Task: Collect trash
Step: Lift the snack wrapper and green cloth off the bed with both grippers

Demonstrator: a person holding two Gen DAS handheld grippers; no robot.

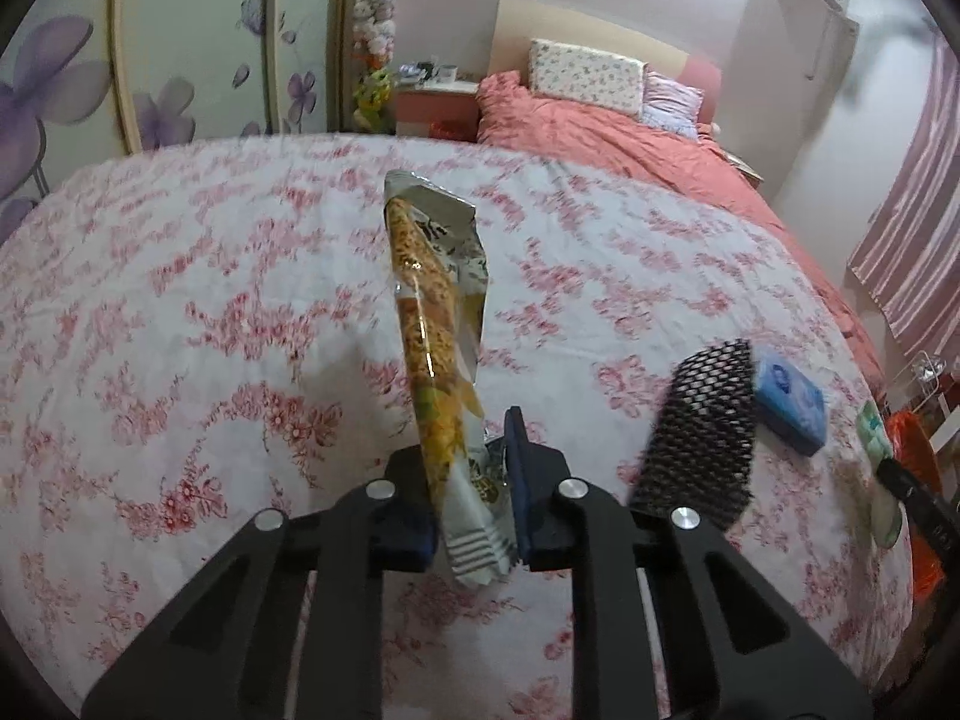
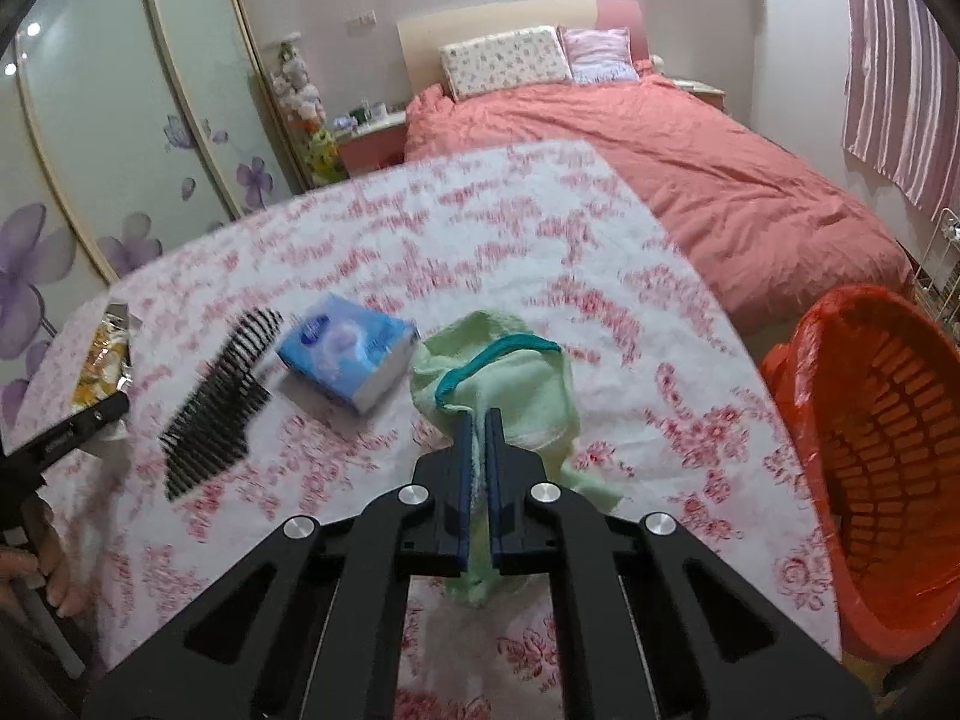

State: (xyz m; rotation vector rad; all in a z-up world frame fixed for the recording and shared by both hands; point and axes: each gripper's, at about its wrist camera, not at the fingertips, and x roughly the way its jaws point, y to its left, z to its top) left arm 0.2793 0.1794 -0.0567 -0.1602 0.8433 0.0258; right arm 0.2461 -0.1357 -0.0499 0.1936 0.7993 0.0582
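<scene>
In the left wrist view, a long snack wrapper (image 1: pixel 441 354) is clamped near its striped sealed end between the blue pads of the left gripper (image 1: pixel 474 498), the jaws narrowed onto it. The wrapper is held edge-on and lifted off the floral tablecloth (image 1: pixel 180 312), its long axis running away from the gripper toward the far side, with the torn silver mouth at the far tip.

In the right wrist view, a pale green cloth (image 2: pixel 510 384) with a teal trim is pinched between the nearly closed jaws of the right gripper (image 2: pixel 478 480). The cloth is bunched; part of it hangs below the fingers and the rest is spread on the tablecloth just beyond them.

Left of the cloth, a blue tissue pack (image 2: pixel 348 354) is seen lying flat, and just left of that a black mesh piece (image 2: pixel 216 402) is laid with its long axis running near-to-far. An orange basket (image 2: pixel 882 480) lined with an orange bag stands at the right, off the table edge, tilted with its mouth toward the camera.

Beyond the table, a bed (image 2: pixel 690 180) with a coral cover and two pillows is seen against the far wall, and a wardrobe (image 2: pixel 120 138) with purple flower doors on the left.
</scene>
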